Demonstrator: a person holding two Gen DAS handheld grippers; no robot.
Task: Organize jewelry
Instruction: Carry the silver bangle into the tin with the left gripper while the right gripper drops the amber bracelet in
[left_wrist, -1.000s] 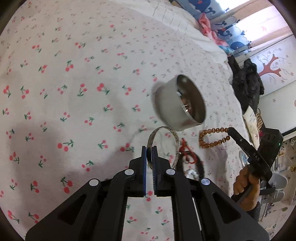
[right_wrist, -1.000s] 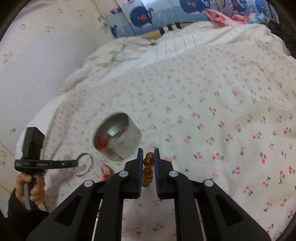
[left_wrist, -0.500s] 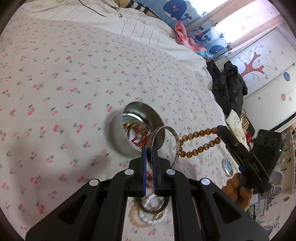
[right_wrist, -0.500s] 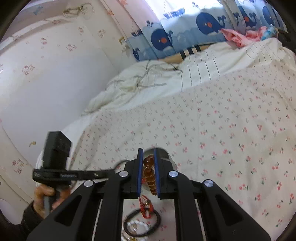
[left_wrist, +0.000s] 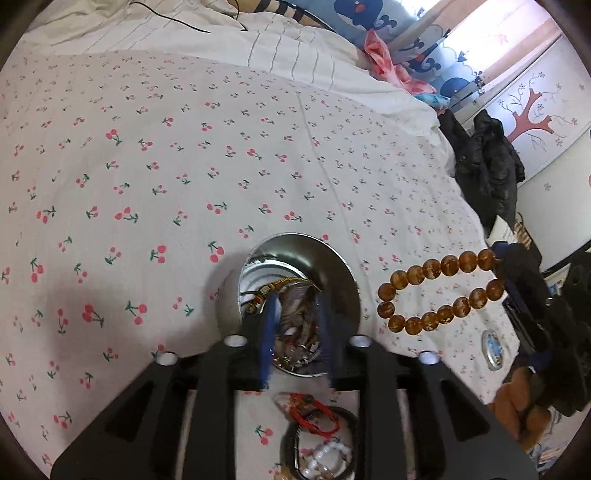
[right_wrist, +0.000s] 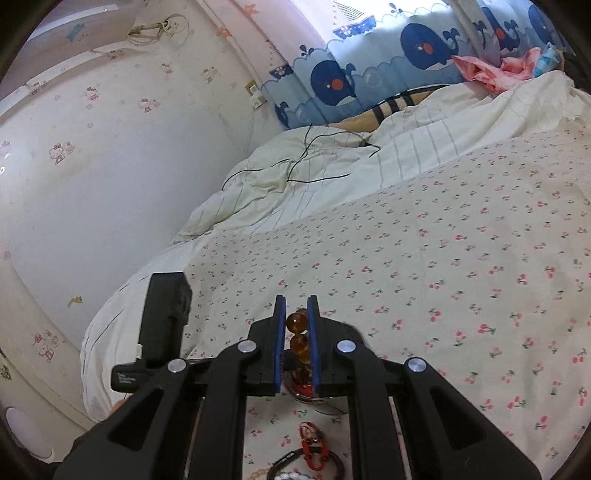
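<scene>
The left tongs (left_wrist: 297, 332) are opening over the tin (left_wrist: 291, 280), apparently having dropped the bangle inside; the right tongs (right_wrist: 296, 332) pinch the bead bracelet (left_wrist: 439, 291).

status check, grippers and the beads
Left gripper opening over the tin, nothing between its pads. Right gripper shut on amber beads, held beside the tin. More bracelets on the sheet, nothing blocking.
</scene>
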